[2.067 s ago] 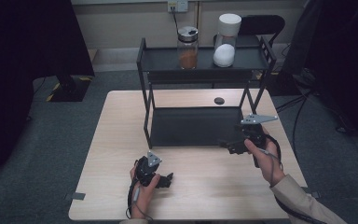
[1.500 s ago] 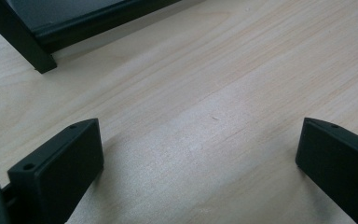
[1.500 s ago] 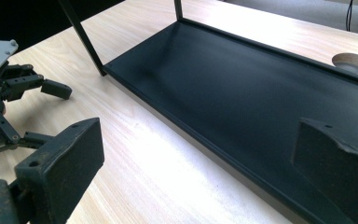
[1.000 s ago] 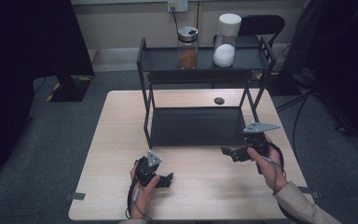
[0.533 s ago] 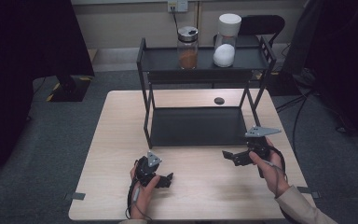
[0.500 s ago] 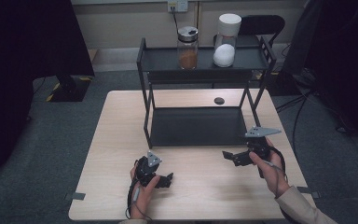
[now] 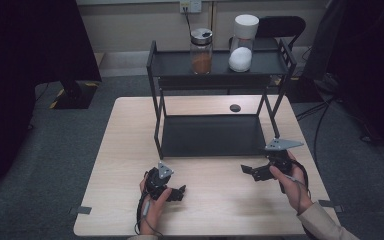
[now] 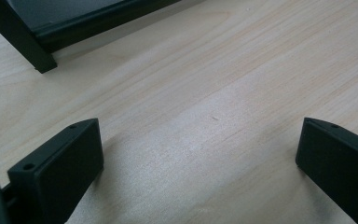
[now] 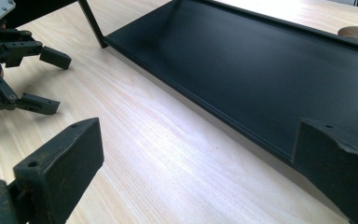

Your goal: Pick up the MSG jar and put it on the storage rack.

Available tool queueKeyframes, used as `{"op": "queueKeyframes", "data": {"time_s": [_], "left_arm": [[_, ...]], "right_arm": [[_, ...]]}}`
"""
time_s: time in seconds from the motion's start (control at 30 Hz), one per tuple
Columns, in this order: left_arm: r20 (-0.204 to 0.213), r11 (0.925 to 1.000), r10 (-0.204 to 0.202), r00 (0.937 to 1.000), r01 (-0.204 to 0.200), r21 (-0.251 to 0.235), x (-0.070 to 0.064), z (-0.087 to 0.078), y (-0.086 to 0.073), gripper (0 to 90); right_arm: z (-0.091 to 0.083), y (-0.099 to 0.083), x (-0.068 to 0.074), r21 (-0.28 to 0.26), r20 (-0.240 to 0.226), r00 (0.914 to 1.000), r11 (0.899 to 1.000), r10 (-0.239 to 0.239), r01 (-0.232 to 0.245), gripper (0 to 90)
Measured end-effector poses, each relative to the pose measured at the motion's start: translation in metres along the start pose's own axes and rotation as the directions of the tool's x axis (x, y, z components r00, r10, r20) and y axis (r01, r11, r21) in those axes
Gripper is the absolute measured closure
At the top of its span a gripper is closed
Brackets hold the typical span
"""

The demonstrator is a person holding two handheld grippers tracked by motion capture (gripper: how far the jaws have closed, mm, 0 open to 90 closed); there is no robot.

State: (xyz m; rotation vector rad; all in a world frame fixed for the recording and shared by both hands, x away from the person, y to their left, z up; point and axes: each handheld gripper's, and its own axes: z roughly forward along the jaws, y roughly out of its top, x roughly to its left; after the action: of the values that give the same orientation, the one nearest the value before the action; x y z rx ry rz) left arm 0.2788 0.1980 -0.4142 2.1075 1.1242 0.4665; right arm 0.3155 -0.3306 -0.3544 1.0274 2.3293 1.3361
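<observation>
Your left gripper (image 7: 179, 192) rests low on the pale wooden tabletop (image 7: 130, 150) near its front edge, left of centre, its black jaws spread wide with only bare wood (image 8: 200, 121) between them. Your right gripper (image 7: 248, 171) sits toward the front right corner, just in front of the black metal two-tier rack (image 7: 215, 135), jaws likewise wide apart and holding nothing; its grey three-cornered plate (image 7: 283, 144) shows on top in the high view. The two grippers lie well apart, jaws pointing inward toward each other, and from the right gripper view your left gripper (image 9: 39, 79) shows at the far left, flat on the wood.

The rack's lower tray (image 9: 270, 79) sits on the tabletop just beyond your right gripper, stretching back toward the middle of the table. One of its front legs (image 8: 25, 46) stands near the top left of the left gripper view.

On the rack's upper shelf (image 7: 175, 65) stand a clear glass jar of orange powder with a silver lid (image 7: 201, 51) and, just beside it to the right, a clear jar with a white lid holding something white (image 7: 242, 44).

A small dark round disc (image 7: 235, 107) lies on the tabletop behind the rack, toward the back edge.
</observation>
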Motion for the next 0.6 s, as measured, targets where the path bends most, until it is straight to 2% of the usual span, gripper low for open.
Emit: {"op": "queueKeyframes", "data": {"time_s": [0.6], "left_arm": [[0.0,1.0,0.0,1.0,0.0,0.0,0.0,0.0,0.0,0.0]], "right_arm": [[-0.008,-0.027,-0.005,0.001,0.028,0.9993,1.0,0.026,-0.026,0.8]]}}
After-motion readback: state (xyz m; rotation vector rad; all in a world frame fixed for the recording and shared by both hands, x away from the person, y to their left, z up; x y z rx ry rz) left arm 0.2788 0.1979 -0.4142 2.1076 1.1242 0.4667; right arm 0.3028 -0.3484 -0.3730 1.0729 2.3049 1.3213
